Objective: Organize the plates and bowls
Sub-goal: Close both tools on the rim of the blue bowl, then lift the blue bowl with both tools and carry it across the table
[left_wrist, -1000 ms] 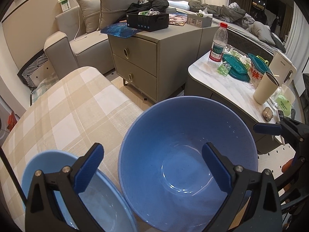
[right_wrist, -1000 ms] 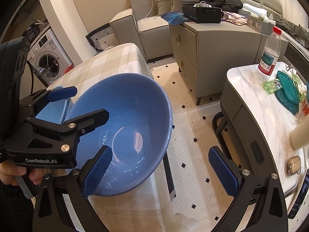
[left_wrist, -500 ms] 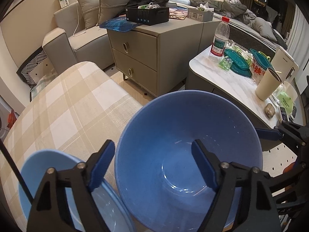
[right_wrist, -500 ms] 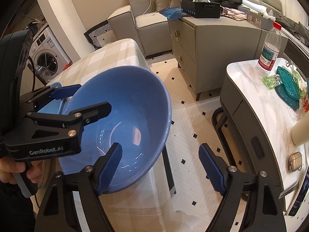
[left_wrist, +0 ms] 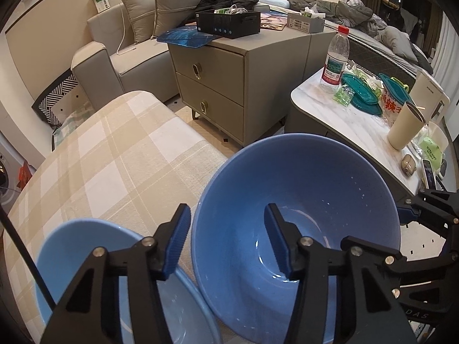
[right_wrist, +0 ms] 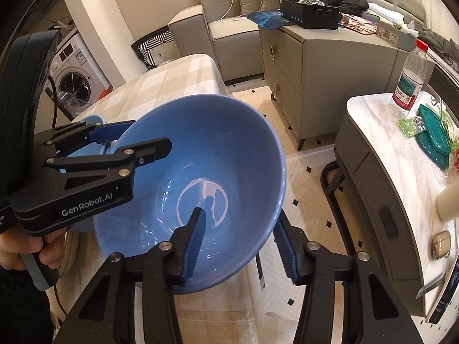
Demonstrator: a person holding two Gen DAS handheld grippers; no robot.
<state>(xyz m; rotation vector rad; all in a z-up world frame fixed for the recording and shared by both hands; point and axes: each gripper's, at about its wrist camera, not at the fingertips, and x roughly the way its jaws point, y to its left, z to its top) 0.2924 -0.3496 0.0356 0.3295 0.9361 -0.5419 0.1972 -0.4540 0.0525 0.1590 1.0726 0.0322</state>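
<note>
Two grippers straddle the deep glossy blue ceramic bowl [right_wrist: 200,177] on the checked tablecloth [left_wrist: 114,157] | left gripper [left_wrist: 228,238] at rim's 9 o'clock, right gripper [right_wrist: 239,238] at 5 o'clock, both part-closed, not yet pinching | likely heavy, slick, breakable; grip rim | pale blue bowl [left_wrist: 86,246] just beside

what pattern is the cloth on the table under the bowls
A beige and white plaid check on the tablecloth, clearest in the left wrist view.
</note>
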